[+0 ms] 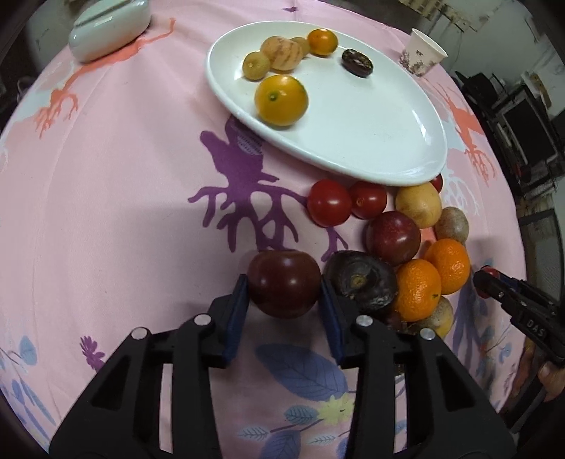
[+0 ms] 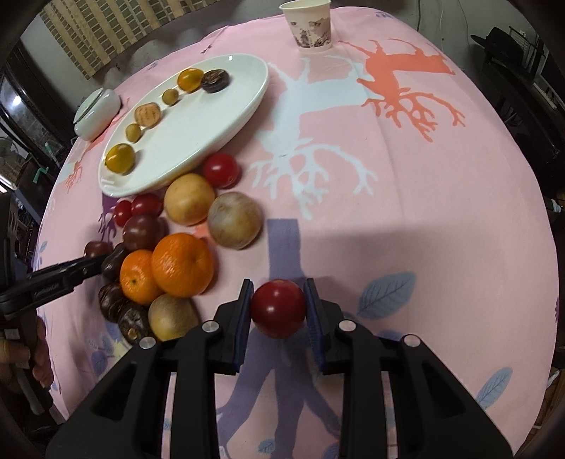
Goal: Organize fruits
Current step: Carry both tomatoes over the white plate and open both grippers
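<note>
Left wrist view | plate: 6 fruits | mandarins: 2

Glossy white ceramic plate on matt pink cloth — paper cup beside it.

"DAS" on the right gripper, partly legible

So the tabletop has a pink cloth with tree-root and leaf prints. Far side: a white oval ceramic plate, a patterned paper cup to its right, and a pale green lidded dish off to the left. Near the plate's rim sits a loose pile of red, orange, tan and dark purple fruits.
</note>
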A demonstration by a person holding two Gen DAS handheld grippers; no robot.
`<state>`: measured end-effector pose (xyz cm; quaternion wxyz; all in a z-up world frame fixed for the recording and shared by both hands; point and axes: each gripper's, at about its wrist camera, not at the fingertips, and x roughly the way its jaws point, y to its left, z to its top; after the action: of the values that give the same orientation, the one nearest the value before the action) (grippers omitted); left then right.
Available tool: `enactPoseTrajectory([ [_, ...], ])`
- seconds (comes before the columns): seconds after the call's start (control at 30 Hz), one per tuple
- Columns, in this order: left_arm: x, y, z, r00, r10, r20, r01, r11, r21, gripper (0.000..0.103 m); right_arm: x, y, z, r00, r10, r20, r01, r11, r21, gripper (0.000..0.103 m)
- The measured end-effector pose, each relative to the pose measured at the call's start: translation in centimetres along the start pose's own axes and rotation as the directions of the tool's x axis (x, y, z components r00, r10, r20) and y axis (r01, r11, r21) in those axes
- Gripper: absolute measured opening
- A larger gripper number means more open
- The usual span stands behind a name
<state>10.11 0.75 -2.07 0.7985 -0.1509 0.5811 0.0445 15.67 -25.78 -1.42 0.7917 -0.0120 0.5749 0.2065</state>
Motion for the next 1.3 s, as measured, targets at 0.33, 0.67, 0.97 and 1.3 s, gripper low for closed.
enactPoseTrajectory([
  [0.33, -3.4, -0.5, 0.4, 0.998, -0.013, 0.065, 0.012, 1.000, 0.016, 0.039, -1.6, 1.7, 1.1, 0.998, 0.044, 0.034, -0.043, 0.998, -0.035, 0.029],
  [0.67, -5.7, -1.8, 4.9, 0.989, -0.044, 0.143, 0.037, 0.998, 0.048, 0.040, -3.2, 5.9, 6.5, 0.984, 0.118, 0.134, -0.102, 0.987, -0.122, 0.029],
  [0.97, -3.2, -2.8, 8.2, 0.991, -0.056, 0.122, 0.049, 0.997, 0.057, 0.040, 0.3, 7.5, 10.5, 0.982, 0.145, 0.120, -0.130, 0.984, -0.119, 0.029],
  [1.3, -0.4, -3.4, 9.1, 0.996, -0.048, 0.081, 0.044, 0.998, 0.049, 0.040, 3.9, 6.3, 11.5, 0.982, 0.177, 0.073, -0.176, 0.984, -0.015, 0.030],
])
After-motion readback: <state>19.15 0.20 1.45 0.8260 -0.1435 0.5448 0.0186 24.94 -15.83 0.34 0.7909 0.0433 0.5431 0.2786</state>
